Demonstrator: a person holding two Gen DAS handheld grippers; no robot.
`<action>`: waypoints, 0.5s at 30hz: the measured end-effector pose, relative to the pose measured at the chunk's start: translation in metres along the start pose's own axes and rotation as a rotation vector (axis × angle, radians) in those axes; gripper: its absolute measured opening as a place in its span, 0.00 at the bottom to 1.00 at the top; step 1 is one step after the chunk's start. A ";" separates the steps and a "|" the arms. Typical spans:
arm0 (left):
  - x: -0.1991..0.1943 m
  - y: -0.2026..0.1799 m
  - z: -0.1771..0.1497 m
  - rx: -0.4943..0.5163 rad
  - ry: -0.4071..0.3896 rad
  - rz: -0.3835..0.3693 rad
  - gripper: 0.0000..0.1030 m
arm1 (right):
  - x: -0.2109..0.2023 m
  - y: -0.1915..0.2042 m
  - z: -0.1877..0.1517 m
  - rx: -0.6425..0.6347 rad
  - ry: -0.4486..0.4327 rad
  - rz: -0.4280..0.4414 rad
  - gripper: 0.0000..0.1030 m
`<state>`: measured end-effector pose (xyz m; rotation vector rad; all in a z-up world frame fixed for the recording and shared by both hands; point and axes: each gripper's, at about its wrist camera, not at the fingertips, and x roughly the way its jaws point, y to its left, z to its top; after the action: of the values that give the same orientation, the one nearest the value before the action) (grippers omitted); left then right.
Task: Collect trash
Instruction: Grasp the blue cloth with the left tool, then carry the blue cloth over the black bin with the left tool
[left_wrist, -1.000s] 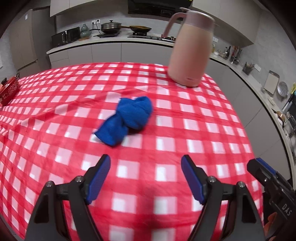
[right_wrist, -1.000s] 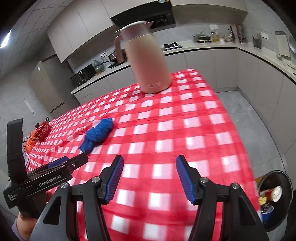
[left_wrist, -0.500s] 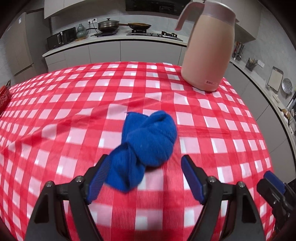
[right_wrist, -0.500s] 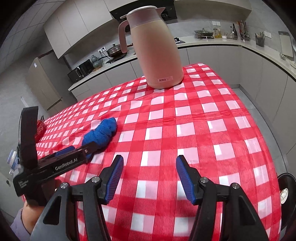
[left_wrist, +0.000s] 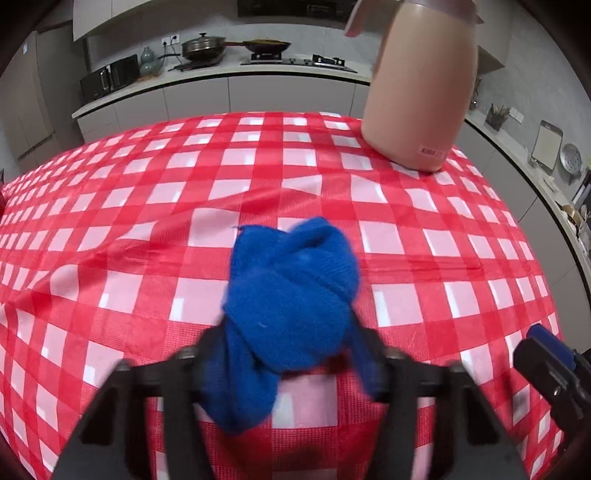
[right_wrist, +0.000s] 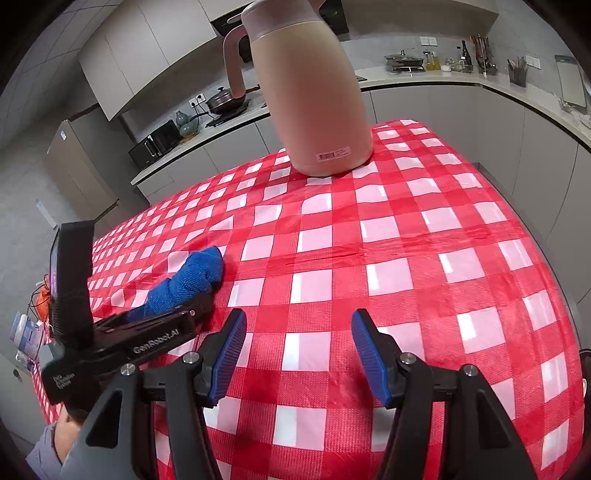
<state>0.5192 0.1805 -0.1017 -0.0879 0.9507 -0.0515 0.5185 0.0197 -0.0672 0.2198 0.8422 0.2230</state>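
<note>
A red-and-white checked tablecloth (right_wrist: 424, 258) covers the near table; grey cabinets (left_wrist: 229, 96), a far countertop (right_wrist: 424, 75) and a left-hand refrigerator (right_wrist: 79, 162) surround it.

Table: red-and-white checked cloth (right_wrist: 406, 266), creased across the middle.
Jug: tall pink jug (right_wrist: 314, 92), upright at the far edge.
Sock: knotted blue sock (left_wrist: 291, 306) lies mid-table.

Even indoor light, fisheye-bent edges, blurred foreground

Left wrist close above cloth (left_wrist: 291, 306), perhaps touching, right wrist farther, sharing jug (right_wrist: 314, 96)
</note>
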 end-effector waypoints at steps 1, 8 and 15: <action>-0.001 0.001 0.000 -0.008 0.000 -0.011 0.48 | 0.000 0.000 0.000 -0.001 -0.001 0.002 0.60; -0.021 0.001 -0.007 -0.022 -0.049 -0.040 0.41 | -0.005 0.001 -0.001 -0.011 -0.013 0.009 0.60; -0.048 -0.014 -0.018 -0.018 -0.068 -0.058 0.41 | -0.022 0.001 -0.006 -0.028 -0.023 0.021 0.60</action>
<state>0.4769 0.1701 -0.0718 -0.1333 0.8803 -0.0927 0.4995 0.0148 -0.0547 0.2048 0.8135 0.2519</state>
